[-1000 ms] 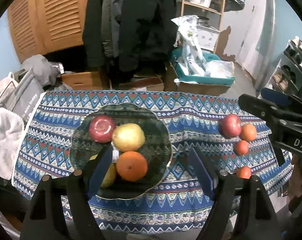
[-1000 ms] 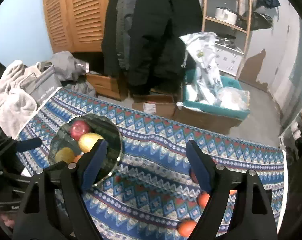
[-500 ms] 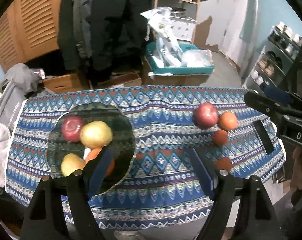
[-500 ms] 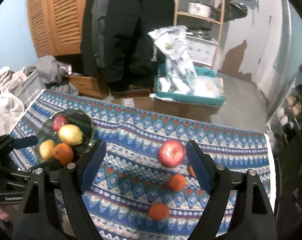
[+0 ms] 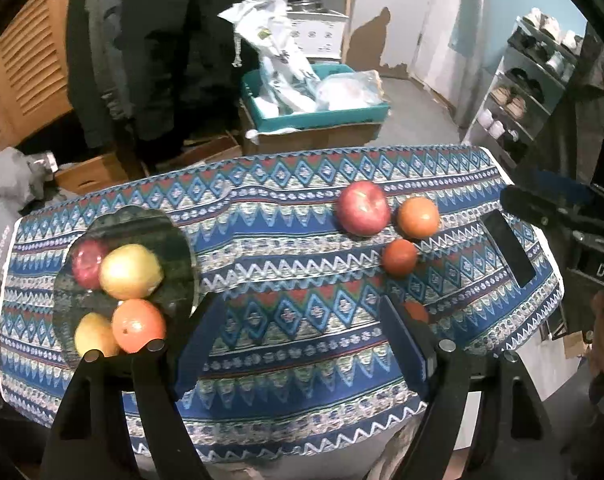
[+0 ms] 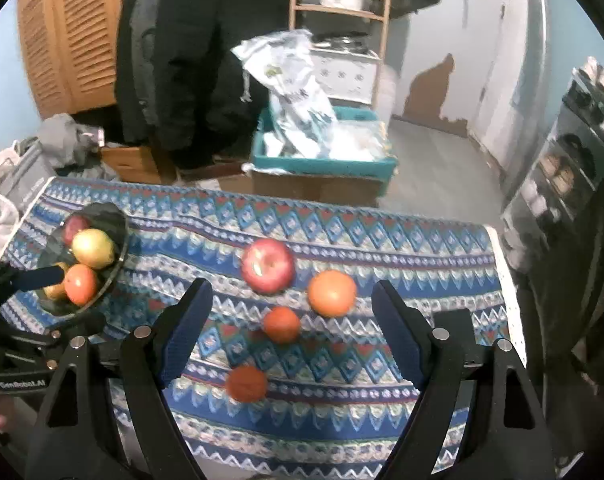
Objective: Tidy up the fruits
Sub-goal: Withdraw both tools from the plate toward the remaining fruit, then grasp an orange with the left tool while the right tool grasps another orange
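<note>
A table under a blue patterned woven cloth [image 6: 382,248] holds a dark glass plate [image 5: 174,240] at its left end, already carrying a red apple, a yellow apple, a yellow fruit and an orange. Four fruits lie loose towards the right end: a large red apple [image 6: 267,266], a large round orange [image 6: 332,293] and two smaller oranges [image 6: 281,324]. The right gripper [image 6: 290,328] hovers above this group, blue-padded fingers spread wide and empty. The left gripper [image 5: 298,340] hangs over bare cloth, also spread and empty. The next pick looks best made by lowering straight over one fruit, with a pad on either side, closing gently so the neighbours are not nudged off the near edge.
</note>
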`<state>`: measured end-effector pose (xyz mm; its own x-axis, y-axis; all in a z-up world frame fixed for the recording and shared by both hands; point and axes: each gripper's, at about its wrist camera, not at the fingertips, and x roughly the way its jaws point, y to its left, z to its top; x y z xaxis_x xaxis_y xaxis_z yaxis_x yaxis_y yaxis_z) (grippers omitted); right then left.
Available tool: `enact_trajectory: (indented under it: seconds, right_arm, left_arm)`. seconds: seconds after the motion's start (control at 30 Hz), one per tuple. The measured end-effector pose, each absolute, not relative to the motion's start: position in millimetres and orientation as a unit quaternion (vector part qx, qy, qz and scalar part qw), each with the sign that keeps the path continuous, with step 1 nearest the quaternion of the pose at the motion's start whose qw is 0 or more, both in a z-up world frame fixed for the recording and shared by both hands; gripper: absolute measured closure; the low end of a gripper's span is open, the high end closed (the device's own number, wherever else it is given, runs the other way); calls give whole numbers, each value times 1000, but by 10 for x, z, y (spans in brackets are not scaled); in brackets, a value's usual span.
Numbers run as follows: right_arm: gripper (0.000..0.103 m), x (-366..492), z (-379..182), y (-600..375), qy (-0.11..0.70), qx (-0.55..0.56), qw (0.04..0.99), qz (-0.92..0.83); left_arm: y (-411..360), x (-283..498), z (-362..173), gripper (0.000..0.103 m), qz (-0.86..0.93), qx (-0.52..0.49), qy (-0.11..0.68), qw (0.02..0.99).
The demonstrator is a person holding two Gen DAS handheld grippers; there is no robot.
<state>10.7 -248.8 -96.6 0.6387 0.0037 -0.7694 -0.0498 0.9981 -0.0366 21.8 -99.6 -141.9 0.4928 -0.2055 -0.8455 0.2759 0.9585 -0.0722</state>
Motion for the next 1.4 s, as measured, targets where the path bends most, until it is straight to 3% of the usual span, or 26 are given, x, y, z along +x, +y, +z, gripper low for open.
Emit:
enact_trajectory:
  seconds: [0.47,1.23,1.4]
  right_arm:
    - [21,63,-1524,-3104,478,17,878,-31]
    - [21,-20,-2181,-3505,539,61,839,-52]
    - [21,22,-2207,-3484,541,62,838,-48]
  left_arm:
    - [-1648,252,-1846,22,-180,87,509,837]
    - [-2125,365,-2650,22,-224,69,587,775]
    - [-2128,382,-2764,37,-234,60,601,762]
